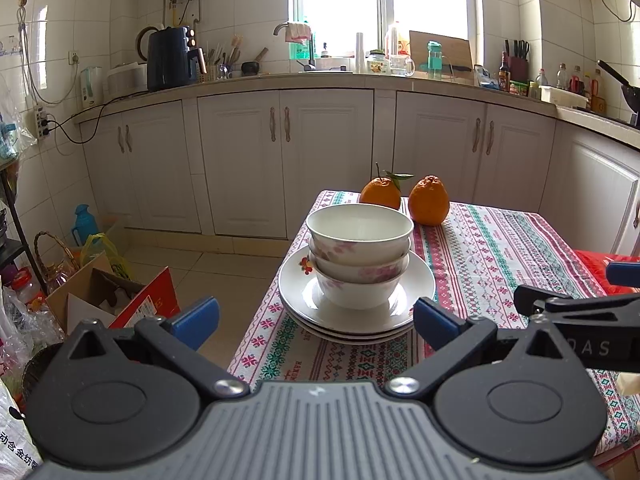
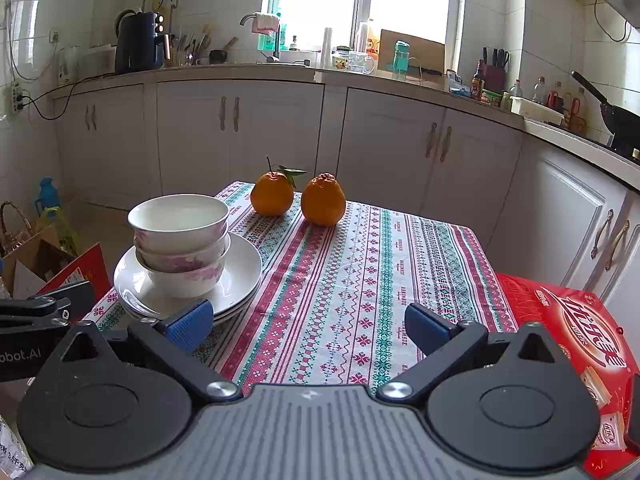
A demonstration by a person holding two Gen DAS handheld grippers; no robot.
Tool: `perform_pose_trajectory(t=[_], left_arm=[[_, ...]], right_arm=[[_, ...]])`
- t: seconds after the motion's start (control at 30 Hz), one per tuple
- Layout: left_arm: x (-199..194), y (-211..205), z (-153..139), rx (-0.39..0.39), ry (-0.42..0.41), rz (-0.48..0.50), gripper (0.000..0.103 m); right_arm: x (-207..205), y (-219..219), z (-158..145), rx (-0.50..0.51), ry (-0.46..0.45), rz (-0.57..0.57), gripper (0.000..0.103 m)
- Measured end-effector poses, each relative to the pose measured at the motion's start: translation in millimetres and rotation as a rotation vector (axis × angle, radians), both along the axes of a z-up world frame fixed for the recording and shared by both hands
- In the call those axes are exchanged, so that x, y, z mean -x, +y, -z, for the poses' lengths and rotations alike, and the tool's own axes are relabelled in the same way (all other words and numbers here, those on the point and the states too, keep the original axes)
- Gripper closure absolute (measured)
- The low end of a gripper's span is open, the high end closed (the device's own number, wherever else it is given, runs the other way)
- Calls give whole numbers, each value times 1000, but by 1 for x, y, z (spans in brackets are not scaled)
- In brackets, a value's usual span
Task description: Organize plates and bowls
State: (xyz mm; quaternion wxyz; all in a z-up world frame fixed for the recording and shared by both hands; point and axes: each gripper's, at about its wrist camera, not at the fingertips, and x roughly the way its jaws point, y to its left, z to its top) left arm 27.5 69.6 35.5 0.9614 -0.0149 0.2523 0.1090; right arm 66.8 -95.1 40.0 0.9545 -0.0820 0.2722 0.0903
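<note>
Three white bowls with pink flowers [image 1: 360,256] [image 2: 182,244] are nested upright on a stack of white plates [image 1: 296,292] [image 2: 244,272] near the left edge of the patterned tablecloth [image 1: 500,248] [image 2: 352,280]. My left gripper [image 1: 316,322] is open and empty, held just in front of the plate stack. My right gripper [image 2: 308,326] is open and empty, to the right of the stack above the cloth. The right gripper's fingers [image 1: 568,304] show in the left wrist view; the left gripper's body [image 2: 36,320] shows in the right wrist view.
Two oranges [image 1: 404,198] [image 2: 298,199] sit at the table's far edge. A red box [image 2: 572,344] lies at the table's right end. Cardboard boxes [image 1: 100,300], a basket and bags stand on the floor left of the table. Kitchen cabinets [image 1: 288,160] run behind.
</note>
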Motion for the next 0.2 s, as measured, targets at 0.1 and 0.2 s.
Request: perform_pose_trajectory(t=[0.1,0.2], left_arm=[[-1,-1,0,1,3,-1,0],[-2,-1,0,-1,5,0,1]], right_arm=[[0,0,0,0,1,1,0],[-1,0,0,0,2,2,0]])
